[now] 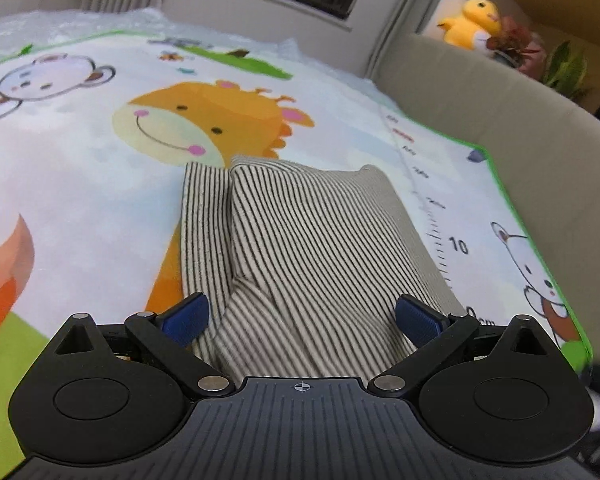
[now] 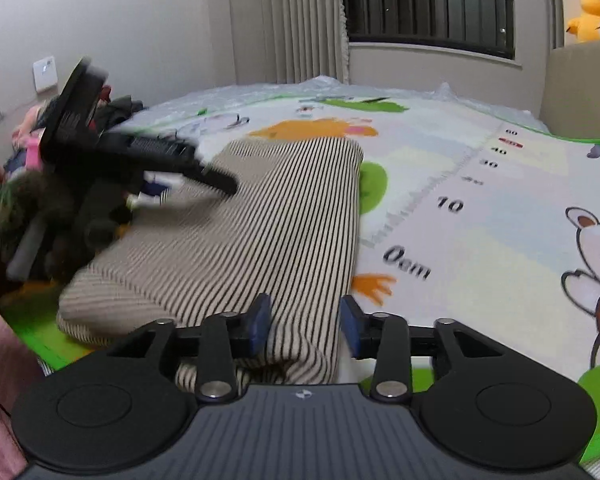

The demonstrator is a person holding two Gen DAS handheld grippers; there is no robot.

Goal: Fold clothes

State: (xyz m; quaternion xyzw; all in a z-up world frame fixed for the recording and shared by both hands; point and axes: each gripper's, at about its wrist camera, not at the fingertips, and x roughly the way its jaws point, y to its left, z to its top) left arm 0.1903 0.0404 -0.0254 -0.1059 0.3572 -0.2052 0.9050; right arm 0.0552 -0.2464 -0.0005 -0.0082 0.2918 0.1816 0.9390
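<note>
Across a cartoon animal play mat [image 1: 80, 184], by its printed height ruler [image 1: 440, 216], lying in a compact bundle: a striped garment [image 1: 300, 248], doubled over with at least one layer stacked on another and a rounded fold along its far edge. Left gripper [image 1: 302, 316] low over the near end of the cloth, blue fingers [image 1: 188, 316] spread wide with stripes bunched between them but nothing pinched. Right gripper [image 2: 305, 326] at the near right corner of the same bundle, fingers [image 2: 260, 322] partly parted and straddling a raised ridge of fabric; contact with the pads possibly there, though not clear enough to call a grip, so best read as released. In the right wrist view, left gripper seen as a blurred dark shape over the far left of the cloth, evidently in motion.

Judged step: somewhere between folds, or at the close of the last one. Fits equally a half-folded piece awaiting one more doubling and a finished bundle just let go. Either way, any further handling calls for pinching through all the layers at an edge, not the top one alone, and for both sides moving level so the stack does not slide apart.

Beyond the mat: a beige padded wall [image 1: 500, 128], a yellow plush toy [image 1: 474, 22], and a dark heap of other clothes [image 2: 116, 112] at far left.
</note>
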